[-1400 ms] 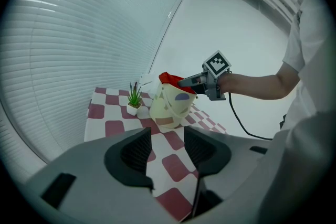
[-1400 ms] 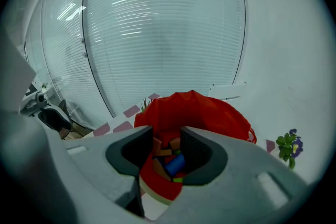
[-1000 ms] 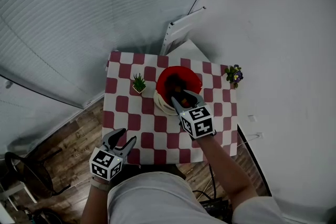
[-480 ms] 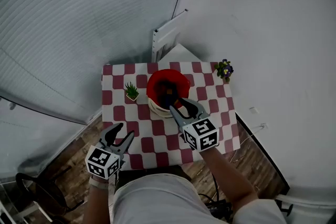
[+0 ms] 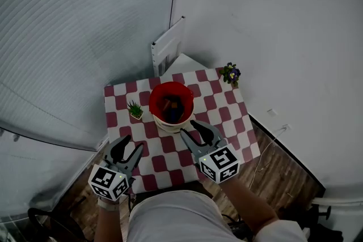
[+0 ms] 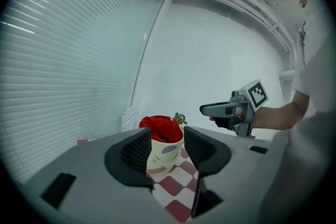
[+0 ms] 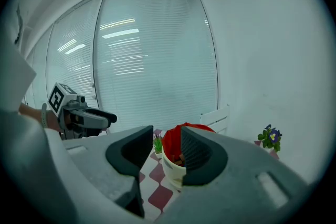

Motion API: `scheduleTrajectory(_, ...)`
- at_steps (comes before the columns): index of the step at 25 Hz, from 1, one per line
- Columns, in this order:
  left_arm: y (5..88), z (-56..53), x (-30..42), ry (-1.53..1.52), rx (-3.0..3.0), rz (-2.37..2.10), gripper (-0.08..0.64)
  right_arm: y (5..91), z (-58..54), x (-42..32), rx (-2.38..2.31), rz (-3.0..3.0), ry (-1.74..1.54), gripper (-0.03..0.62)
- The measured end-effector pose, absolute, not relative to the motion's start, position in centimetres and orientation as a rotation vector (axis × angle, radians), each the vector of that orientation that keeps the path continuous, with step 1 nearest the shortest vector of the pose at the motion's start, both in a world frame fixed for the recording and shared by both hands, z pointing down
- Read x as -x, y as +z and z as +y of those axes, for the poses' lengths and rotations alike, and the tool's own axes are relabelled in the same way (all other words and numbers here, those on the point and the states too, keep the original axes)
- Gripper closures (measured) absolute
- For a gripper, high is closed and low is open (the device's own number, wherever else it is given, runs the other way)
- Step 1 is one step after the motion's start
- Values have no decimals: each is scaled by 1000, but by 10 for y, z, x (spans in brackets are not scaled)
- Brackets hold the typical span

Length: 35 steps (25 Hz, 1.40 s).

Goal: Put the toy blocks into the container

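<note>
A cream container [image 5: 170, 119] with a red lining stands in the middle of the checkered table [image 5: 224, 116]; dark, orange and blue toy blocks [image 5: 172, 104] lie inside it. My right gripper [image 5: 198, 133] hovers open just in front of the container, nothing between its jaws. My left gripper [image 5: 127, 149] is open and empty over the table's near left edge. The container [image 6: 164, 147] shows between the left jaws in the left gripper view. In the right gripper view the container [image 7: 173, 162] sits beyond the right jaws.
A small green potted plant [image 5: 135, 109] stands left of the container. A purple-flowered pot [image 5: 230, 73] sits at the far right corner. A white radiator panel [image 5: 168, 45] leans behind the table, with walls and blinds around it. Wood floor lies below.
My right gripper has drawn back out of the container toward me, still open. The left gripper stayed near the front left edge. The head view shifted, so the table appears smaller.
</note>
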<state>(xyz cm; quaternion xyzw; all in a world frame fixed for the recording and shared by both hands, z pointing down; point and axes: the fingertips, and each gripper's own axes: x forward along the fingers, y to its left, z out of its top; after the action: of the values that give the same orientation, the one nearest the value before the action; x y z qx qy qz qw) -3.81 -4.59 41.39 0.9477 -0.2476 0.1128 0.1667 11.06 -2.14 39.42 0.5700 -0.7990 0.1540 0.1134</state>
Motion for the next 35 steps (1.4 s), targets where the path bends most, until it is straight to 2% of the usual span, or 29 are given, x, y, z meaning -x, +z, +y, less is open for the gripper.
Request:
scheduleTrajectory(14, 359, -43, 22, 211, -2796, -658, 382, 370, 1, -103, -1744, -2392, 406, 446)
scheduleTrajectory(35, 369, -33, 19, 211, -2784, -614, 382, 375, 3, -87, -1675, -2449, 456, 446)
